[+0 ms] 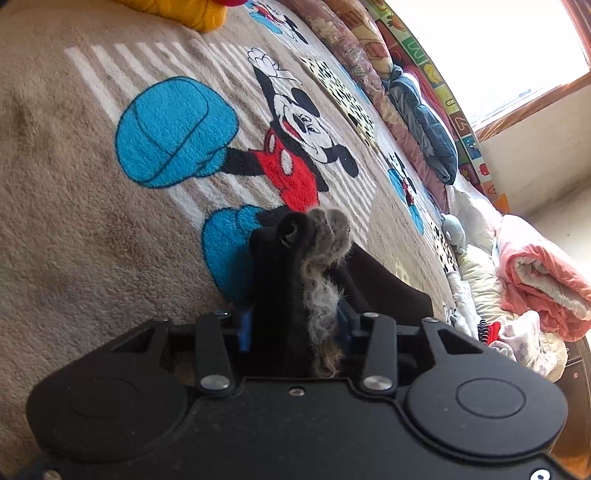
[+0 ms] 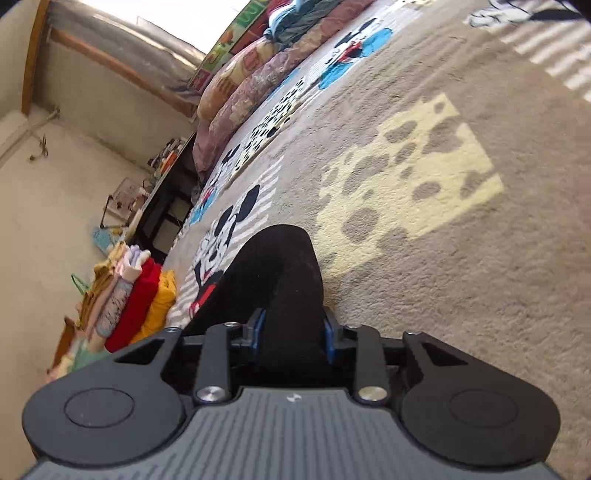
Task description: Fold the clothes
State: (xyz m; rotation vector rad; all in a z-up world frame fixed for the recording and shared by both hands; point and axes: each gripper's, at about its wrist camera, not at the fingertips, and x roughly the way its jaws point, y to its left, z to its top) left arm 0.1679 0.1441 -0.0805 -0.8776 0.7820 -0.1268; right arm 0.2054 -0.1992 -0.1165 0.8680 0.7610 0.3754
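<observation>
Black garment (image 1: 273, 266), dark fabric with a grey fleecy lining (image 1: 325, 258) showing at one bunched end; held off the cartoon-mouse blanket (image 1: 74, 221), which serves as landmark throughout. Left gripper (image 1: 295, 325): jaws clamped on the bunched, lined end, cloth rising straight ahead between the blue pads and a dark flap trailing down to the right toward the blanket. Right gripper (image 2: 291, 328): jaws clamped on a smooth black fold (image 2: 280, 273) that humps forward and up from the pads. Judged: the garment's long axis runs between the two grippers, each holding one end, neither nearer. Room: bare blanket lies ahead of both grippers, broad enough to lay the piece flat. Edges: pillows (image 1: 369, 55) line the blanket's far side; a yellow item (image 1: 192, 14) sits at its top corner in the left view; stacked folded clothes (image 2: 136, 295) stand off its left edge in the right view; loose pink bedding (image 1: 535, 273) is heaped beyond its right edge.
</observation>
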